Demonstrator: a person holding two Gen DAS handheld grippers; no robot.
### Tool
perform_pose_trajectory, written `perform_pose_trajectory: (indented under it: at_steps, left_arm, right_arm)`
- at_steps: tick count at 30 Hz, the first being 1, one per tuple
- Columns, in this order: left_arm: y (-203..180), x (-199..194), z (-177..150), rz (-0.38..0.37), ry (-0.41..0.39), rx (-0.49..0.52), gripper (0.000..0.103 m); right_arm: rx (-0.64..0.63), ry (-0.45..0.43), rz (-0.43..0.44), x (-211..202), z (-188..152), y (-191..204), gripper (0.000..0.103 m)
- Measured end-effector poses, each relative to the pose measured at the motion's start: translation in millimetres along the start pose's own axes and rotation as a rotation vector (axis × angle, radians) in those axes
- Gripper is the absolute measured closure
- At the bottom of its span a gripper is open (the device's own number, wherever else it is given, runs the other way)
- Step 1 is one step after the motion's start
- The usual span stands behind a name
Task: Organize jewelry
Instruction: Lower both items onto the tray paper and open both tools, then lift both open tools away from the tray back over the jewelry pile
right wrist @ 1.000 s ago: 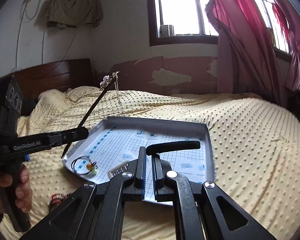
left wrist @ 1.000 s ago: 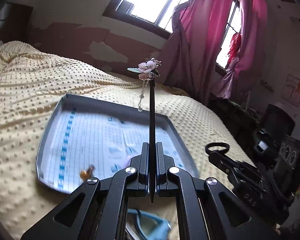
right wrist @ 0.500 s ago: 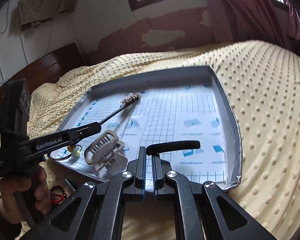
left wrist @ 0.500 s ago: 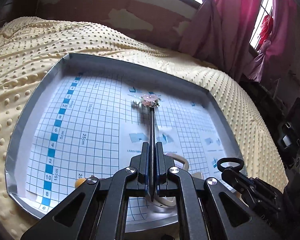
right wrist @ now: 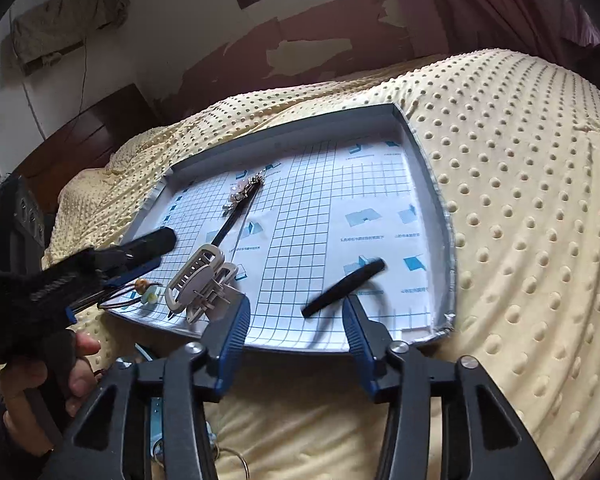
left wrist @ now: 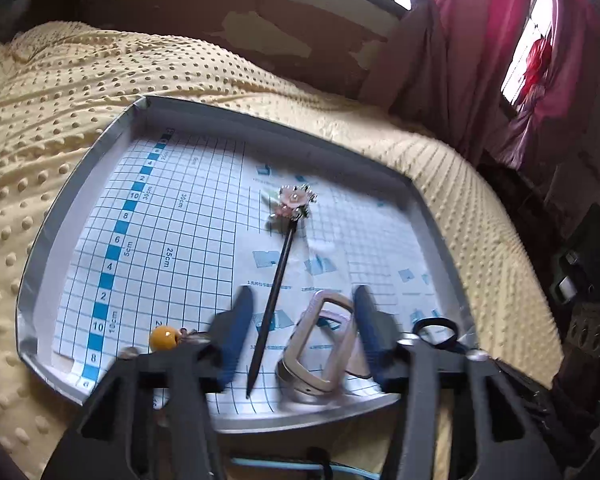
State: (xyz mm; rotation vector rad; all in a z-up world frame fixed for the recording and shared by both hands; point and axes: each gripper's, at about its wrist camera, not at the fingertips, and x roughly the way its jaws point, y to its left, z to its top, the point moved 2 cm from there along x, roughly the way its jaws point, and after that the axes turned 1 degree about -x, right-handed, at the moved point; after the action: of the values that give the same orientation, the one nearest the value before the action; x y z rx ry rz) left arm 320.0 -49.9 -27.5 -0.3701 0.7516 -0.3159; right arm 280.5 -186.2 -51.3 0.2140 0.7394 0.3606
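In the left wrist view, the left gripper [left wrist: 302, 320] hangs over the near edge of the tray [left wrist: 52, 248], its jaws wide and holding nothing. The hairpin [left wrist: 278, 280] lies flat on the grid sheet between them, flower end far. A buckle [left wrist: 320, 344] sits just right of it, and an orange bead [left wrist: 164, 337] is near the left jaw. In the right wrist view, the right gripper [right wrist: 296, 320] also has wide, empty jaws. A black clip [right wrist: 344, 286], blurred, lies on the tray's near right part. The tray rests on the bed [right wrist: 520, 240]. A hand [right wrist: 40, 376] grips the left tool.
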Motion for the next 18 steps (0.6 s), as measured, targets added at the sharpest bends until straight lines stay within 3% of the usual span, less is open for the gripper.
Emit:
perform_pose_trajectory:
  at_steps: [2, 6, 7, 8, 11, 18]
  left_arm:
    - [0, -15, 0, -0.034, -0.034, -0.022, 0.04]
    - [-8, -53, -3, -0.071, -0.119, 0.012, 0.034]
    - [-11, -64, -4, -0.066, -0.144, 0.033, 0.027]
    - [-15, -77, -5, -0.052, -0.176, 0.055, 0.016]
    - [-24, -118, -13, -0.046, -0.304, 0.114, 0.002]
    - [-45, -181, -40, 0.024, -0.41, 0.262, 0.002]
  right_arm:
    - [-0.013, -0.021, -0.028, -10, -1, 1, 0.045]
    - [-0.056, -0.114, -0.042, -41, -2, 13, 0.009]
    - [-0.071, -0.146, -0.037, -50, -3, 17, 0.0]
    - [-0.083, -0.178, -0.037, -59, -4, 23, 0.0]
    - [-0.136, -0.251, -0.039, -82, -7, 40, 0.0]
    - [-0.24, -0.349, -0.048, -128, -26, 79, 0.0]
